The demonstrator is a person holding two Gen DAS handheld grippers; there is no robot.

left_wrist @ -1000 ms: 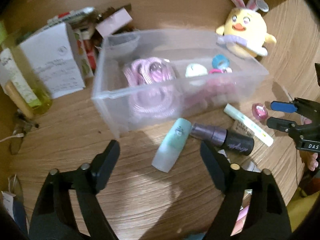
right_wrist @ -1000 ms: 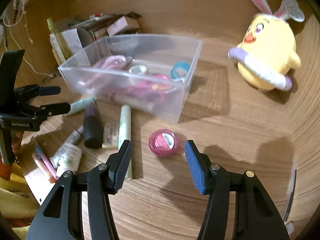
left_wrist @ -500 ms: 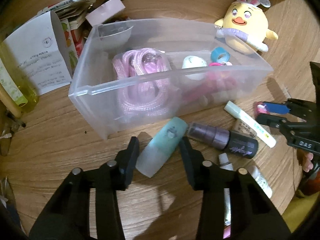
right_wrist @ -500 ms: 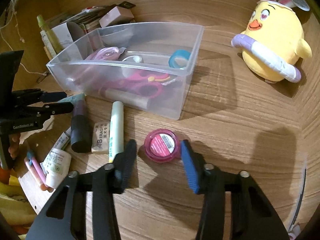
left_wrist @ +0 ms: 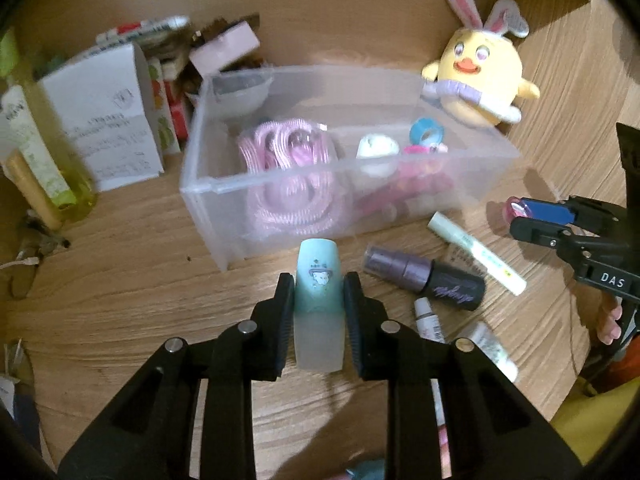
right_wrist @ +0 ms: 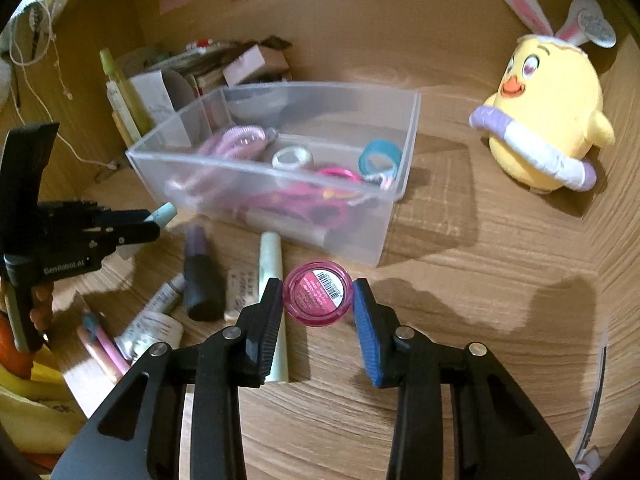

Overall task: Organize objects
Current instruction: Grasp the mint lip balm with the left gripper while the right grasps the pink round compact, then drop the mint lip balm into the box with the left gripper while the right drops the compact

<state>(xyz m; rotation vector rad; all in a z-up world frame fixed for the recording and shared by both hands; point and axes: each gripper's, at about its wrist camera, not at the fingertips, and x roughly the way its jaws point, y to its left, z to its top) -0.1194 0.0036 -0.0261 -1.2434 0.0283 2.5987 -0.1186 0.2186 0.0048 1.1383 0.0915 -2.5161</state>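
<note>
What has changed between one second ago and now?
The left gripper closed on the mint bottle, still tightening, and raised its cap end. The right gripper closed on the pink jar. The clear bin, the plush chick and the other tubes stayed put.

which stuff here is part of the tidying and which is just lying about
In the job: mint bottle in the closing left gripper; pink pot in the right gripper; clear bin; black bottle; green stick.

Lying about: chick plush; white box.
</note>
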